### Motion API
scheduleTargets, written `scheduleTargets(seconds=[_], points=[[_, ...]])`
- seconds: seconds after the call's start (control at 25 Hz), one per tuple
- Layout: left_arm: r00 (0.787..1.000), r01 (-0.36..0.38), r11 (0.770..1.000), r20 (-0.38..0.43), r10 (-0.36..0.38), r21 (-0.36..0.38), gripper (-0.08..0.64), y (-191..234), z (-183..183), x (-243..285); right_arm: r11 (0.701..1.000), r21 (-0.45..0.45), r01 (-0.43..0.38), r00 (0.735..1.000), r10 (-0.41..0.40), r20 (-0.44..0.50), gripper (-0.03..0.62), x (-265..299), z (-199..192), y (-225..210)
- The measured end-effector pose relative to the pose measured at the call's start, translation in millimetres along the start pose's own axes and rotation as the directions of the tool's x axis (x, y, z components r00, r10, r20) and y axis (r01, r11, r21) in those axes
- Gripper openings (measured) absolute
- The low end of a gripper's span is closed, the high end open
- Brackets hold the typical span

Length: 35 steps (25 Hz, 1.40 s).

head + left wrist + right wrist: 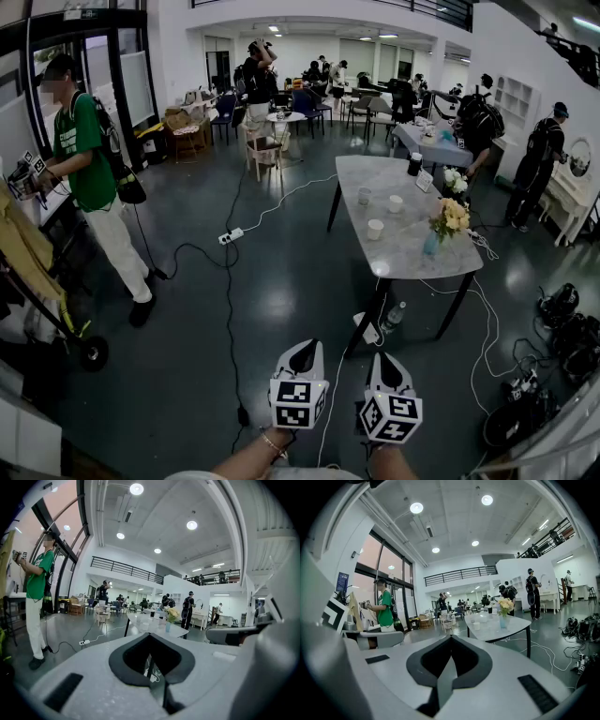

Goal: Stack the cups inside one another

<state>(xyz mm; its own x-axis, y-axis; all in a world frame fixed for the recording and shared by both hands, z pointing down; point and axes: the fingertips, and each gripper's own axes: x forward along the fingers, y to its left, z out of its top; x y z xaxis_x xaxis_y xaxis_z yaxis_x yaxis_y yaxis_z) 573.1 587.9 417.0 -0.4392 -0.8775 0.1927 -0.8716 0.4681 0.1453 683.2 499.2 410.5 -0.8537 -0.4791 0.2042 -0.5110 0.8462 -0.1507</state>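
Left gripper (306,347), right gripper (385,358): closed, empty.

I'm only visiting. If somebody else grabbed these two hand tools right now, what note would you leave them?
Left gripper: shut, empty.
Right gripper: shut, empty.
Both are held low over the floor, well short of the table.
Three white cups stand apart on the table, left of the flowers.
Done: nothing stacked.
Left: walk up and nest all three cups.

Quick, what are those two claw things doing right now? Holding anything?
Left gripper: closed, holding nothing.
Right gripper: closed, holding nothing.
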Motion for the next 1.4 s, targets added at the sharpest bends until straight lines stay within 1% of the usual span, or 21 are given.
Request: scheduleTargets(seconds=[0.36, 0.52, 0.72, 0.96, 1.08, 1.16, 1.24, 1.4], points=[[1.0, -0.004, 1.0, -0.001, 0.004, -0.001, -0.005, 13.9, -0.1, -2.8, 1.0, 0.001, 0.006, 1.0, -0.006, -0.007, 0.008, 5.3, -3.8, 8.8], [1.0, -0.003, 1.0, 0.0, 0.003, 0.009, -0.005, 27.3, 0.9, -3.9, 1.0, 0.023, 0.016, 1.0, -0.016, 0.001, 0.008, 13.7, -4.7, 16.2], [1.0, -0.011, 0.999, 0.008, 0.01, 0.034, -0.005, 61.3, 6.1, -5.4, 0.999, 0.03, 0.034, 0.999, -0.034, -0.004, 0.008, 33.7, -6.2, 35.4], [1.0, -0.016, 0.999, -0.009, 0.016, 0.038, -0.005, 113.9, 6.4, -1.8, 0.997, 0.039, 0.064, 0.998, -0.064, -0.004, 0.008, 62.4, -9.5, 61.8], [1.0, -0.026, 0.999, -0.017, 0.026, 0.019, -0.005, 136.0, 5.0, 4.5, 0.996, 0.038, 0.075, 0.997, -0.074, -0.015, 0.008, 73.3, -15.0, 68.8], [0.999, -0.024, 1.0, -0.027, 0.024, 0.001, -0.005, 145.0, 2.4, 6.2, 0.996, 0.034, 0.085, 0.996, -0.084, -0.039, 0.008, 77.6, -21.6, 70.2], [0.999, -0.022, 1.0, -0.032, 0.022, -0.001, -0.005, 152.5, 0.7, 8.2, 0.994, 0.035, 0.1, 0.994, -0.098, -0.056, 0.008, 84.2, -25.9, 69.9], [0.999, -0.021, 1.0, -0.041, 0.02, -0.018, -0.005, 161.6, -2.4, 21.2, 0.994, 0.015, 0.109, 0.992, -0.108, -0.061, 0.008, 106.4, -20.4, 66.7]])
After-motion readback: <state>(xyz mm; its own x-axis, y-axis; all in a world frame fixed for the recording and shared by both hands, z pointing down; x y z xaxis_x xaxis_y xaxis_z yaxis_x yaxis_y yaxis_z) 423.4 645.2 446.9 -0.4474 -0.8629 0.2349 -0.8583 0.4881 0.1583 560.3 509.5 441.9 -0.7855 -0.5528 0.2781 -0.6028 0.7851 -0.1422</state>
